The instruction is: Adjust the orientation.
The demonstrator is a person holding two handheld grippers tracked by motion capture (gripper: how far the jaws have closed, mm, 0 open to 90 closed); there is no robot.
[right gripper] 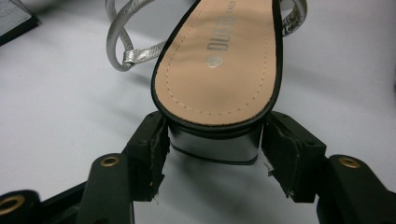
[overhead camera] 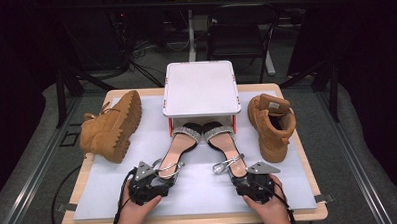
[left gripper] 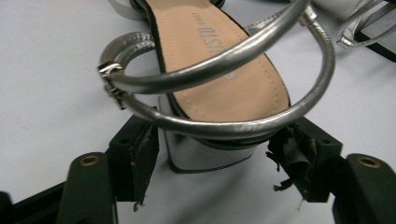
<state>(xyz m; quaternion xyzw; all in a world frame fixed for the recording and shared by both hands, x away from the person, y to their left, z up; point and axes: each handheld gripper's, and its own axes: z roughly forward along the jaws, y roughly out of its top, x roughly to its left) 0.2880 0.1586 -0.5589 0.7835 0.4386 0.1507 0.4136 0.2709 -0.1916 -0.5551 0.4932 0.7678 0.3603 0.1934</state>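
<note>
Two strappy sandals lie side by side on the white mat, with their glittery toe bands tucked under a white shelf. The left sandal has tan lining and silver ankle straps. My left gripper sits at its heel. Its jaws flank the glossy heel block with slim gaps, so it is open. My right gripper sits behind the right sandal. Its pads stand close on either side of the black heel without pressing on it.
A tan boot lies on its side at the left, sole towards the sandals. Its mate stands upright at the right. The mat covers a wooden table. A chair and cables lie beyond the far edge.
</note>
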